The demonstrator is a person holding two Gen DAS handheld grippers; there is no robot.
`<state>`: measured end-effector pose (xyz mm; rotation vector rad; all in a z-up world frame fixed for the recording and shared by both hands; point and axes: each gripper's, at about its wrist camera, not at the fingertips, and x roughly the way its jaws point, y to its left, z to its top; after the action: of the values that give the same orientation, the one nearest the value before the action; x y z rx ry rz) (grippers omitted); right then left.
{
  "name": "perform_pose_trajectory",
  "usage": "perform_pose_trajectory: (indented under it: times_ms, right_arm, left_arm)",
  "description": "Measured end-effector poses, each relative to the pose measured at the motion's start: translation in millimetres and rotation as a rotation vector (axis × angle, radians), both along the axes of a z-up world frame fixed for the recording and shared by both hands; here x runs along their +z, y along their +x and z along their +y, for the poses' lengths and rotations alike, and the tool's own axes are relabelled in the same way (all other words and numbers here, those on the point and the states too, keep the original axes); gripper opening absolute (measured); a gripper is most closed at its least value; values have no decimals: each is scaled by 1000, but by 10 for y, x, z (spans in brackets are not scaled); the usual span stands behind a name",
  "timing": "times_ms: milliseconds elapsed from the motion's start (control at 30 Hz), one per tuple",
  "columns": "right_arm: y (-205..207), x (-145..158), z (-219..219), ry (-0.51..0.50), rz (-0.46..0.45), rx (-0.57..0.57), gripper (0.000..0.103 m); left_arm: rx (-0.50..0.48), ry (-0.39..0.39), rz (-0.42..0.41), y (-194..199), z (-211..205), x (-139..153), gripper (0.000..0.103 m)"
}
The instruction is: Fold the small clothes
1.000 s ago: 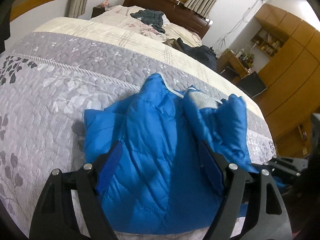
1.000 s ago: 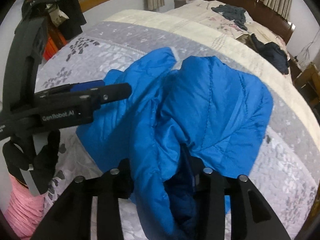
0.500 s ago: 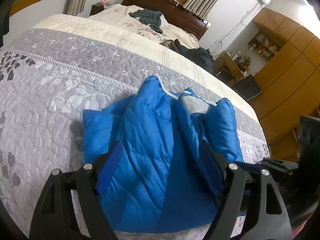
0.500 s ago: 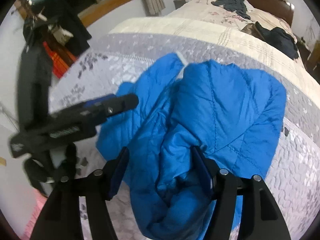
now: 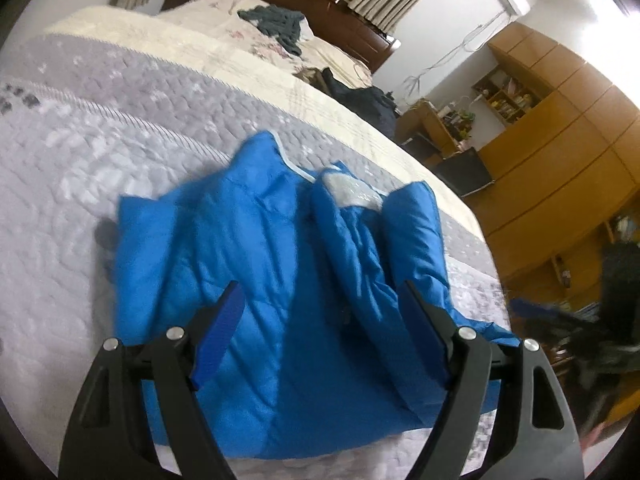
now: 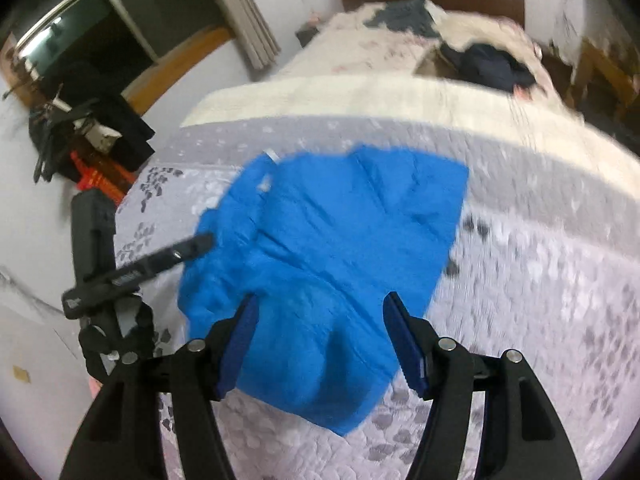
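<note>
A small blue quilted jacket [image 5: 280, 264] lies on the grey flowered bedspread [image 5: 80, 168], its right side folded inward so a pale inner collar patch shows. My left gripper [image 5: 320, 300] hovers open above the jacket's lower half, nothing between its blue pads. The right wrist view shows the same jacket [image 6: 340, 232] lying loosely bunched on the bed. My right gripper [image 6: 320, 308] is open just above its near hem, empty. The left gripper [image 6: 160, 260] appears there as a black arm at the jacket's left edge.
Dark clothes [image 5: 280, 24] lie on the cream bedding near the wooden headboard, and another dark heap [image 5: 360, 92] sits at the bed's right side. Wooden cabinets [image 5: 560, 140] stand on the right. A cluttered rack with dark items [image 6: 80, 136] stands left of the bed.
My right gripper opened, let go of the jacket's fold and pulled back and up. The released side settled onto the jacket. The left gripper stayed open above it.
</note>
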<state>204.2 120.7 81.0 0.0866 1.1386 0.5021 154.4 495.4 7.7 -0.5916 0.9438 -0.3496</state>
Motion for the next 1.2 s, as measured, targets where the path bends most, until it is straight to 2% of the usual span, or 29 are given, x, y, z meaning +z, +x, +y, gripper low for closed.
perform_pose_trajectory:
  times_ms: [100, 367, 600, 800, 933, 1100, 1167, 1200]
  right_arm:
    - [-2, -161, -78, 59, 26, 9, 65]
    - [-112, -534, 289, 65, 54, 84, 64]
    - [-161, -583, 387, 55, 16, 106, 65]
    - [-193, -605, 362, 66, 9, 116, 65]
    - [-194, -614, 358, 68, 7, 119, 65]
    - [-199, -611, 324, 75, 0, 118, 65]
    - [-211, -605, 312, 79, -2, 118, 65]
    - [-220, -600, 298, 85, -2, 119, 65]
  left_arm:
    - [-11, -68, 7, 27, -44, -61, 79]
    - [-49, -92, -42, 131, -230, -36, 82]
    - [-115, -65, -1, 400, -449, -206, 84]
    - [-155, -46, 2, 492, -621, -195, 84]
    - [-202, -8, 7, 548, -749, -140, 68]
    - [-212, 121, 10, 572, -947, -93, 45]
    - [-208, 154, -4, 547, -1007, -44, 33]
    - [-205, 170, -13, 509, -1023, -19, 31]
